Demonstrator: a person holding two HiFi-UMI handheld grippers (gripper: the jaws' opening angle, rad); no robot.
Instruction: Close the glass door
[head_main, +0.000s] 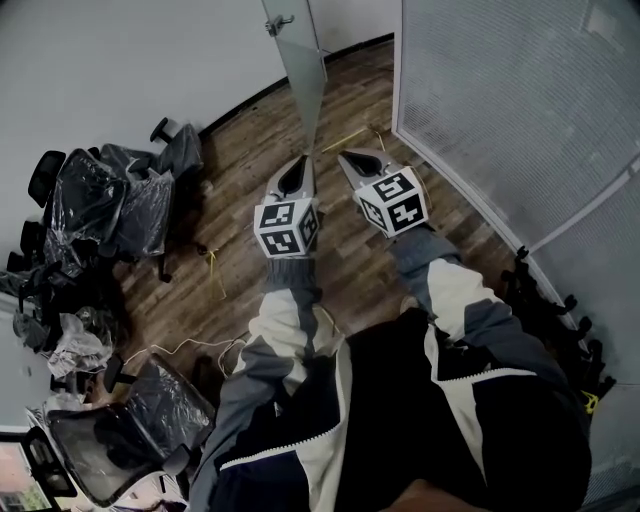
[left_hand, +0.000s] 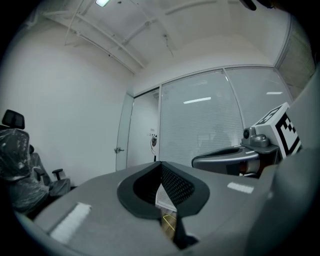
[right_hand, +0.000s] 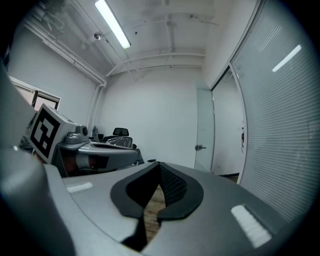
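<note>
Left gripper (head_main: 298, 165) and right gripper (head_main: 352, 158) sit side by side ahead of my chest, both pointing about level toward the doorway. Each has its jaws pressed together at the tips with nothing between them. I think that suits the job: a closed nose is enough to push or hook a door, and there is nothing to pick up.

A white wall (head_main: 120, 60) fills the left of the room, and the wood floor (head_main: 240, 170) runs from it to the frosted partition (head_main: 520, 110) on my right. I am standing close beside that partition, probably so the opening lies straight ahead.

The glass door (head_main: 300, 60) stands open, swung into the room with its edge toward me. It is ahead of both grippers and well apart from them, so nothing touches it yet.

Chairs wrapped in plastic (head_main: 110, 210) are bunched along the wall to my left, clear of the door's swing as far as I can judge.

A small handle (head_main: 279, 22) juts from the door and looks like the natural place to catch it. A yellow cord (head_main: 213, 270) lies on the floor to my left, out of my way.
</note>
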